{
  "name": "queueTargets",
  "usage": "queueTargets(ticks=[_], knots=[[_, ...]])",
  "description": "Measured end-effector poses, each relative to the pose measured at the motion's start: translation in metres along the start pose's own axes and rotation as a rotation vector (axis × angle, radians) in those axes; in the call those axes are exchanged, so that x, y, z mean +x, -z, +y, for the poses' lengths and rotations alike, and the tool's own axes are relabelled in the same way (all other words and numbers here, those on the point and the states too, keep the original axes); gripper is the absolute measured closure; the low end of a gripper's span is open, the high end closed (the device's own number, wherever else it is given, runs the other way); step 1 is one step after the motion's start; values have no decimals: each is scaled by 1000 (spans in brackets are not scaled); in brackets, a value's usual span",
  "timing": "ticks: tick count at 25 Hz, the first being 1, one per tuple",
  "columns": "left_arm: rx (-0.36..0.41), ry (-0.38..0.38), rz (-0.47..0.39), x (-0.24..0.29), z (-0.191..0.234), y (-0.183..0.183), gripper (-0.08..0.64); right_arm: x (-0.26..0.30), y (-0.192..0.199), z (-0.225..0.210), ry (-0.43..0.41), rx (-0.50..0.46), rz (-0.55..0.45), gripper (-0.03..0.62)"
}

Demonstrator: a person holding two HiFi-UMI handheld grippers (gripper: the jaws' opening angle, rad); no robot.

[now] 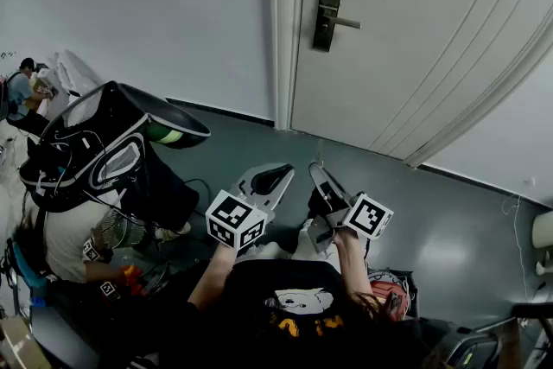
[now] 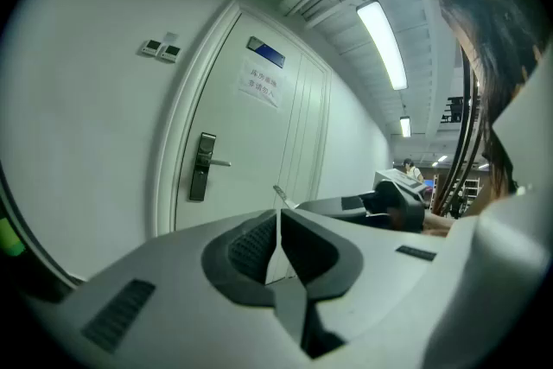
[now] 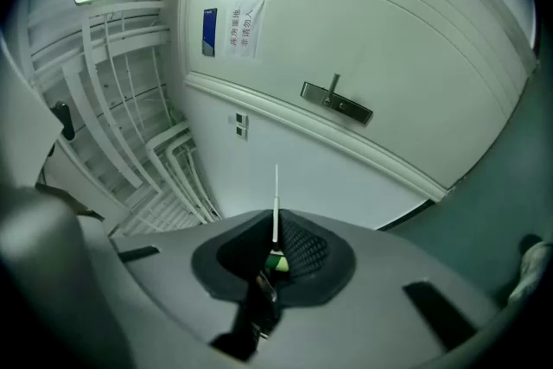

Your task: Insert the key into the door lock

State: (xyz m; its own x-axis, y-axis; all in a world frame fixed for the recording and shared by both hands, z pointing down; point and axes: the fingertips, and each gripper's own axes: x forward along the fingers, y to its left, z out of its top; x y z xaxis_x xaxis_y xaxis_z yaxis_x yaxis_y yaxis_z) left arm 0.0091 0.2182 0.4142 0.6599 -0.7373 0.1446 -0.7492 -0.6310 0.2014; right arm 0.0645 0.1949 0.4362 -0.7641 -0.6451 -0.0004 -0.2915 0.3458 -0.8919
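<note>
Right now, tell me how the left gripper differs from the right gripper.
The right gripper is shut on the key, whose blade sticks out past its jaws; the left gripper is shut on nothing. The left gripper sees the door lock upright; the right gripper sees it turned sideways, so the right gripper seems rolled over. Both are aimed toward the door lock, well short of it.

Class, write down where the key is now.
In the right gripper view, the key is pinched between the right gripper's fingers, blade pointing forward, well short of the door lock.
</note>
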Motion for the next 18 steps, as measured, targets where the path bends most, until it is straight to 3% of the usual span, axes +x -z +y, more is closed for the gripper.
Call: queueTargets(ticks=[3, 18], knots=[[1, -1, -8, 27, 30, -13, 540, 32, -28, -7, -15, -11, -1, 572], [-48, 4, 13, 51, 68, -22, 540, 66, -51, -16, 43, 28, 19, 572]])
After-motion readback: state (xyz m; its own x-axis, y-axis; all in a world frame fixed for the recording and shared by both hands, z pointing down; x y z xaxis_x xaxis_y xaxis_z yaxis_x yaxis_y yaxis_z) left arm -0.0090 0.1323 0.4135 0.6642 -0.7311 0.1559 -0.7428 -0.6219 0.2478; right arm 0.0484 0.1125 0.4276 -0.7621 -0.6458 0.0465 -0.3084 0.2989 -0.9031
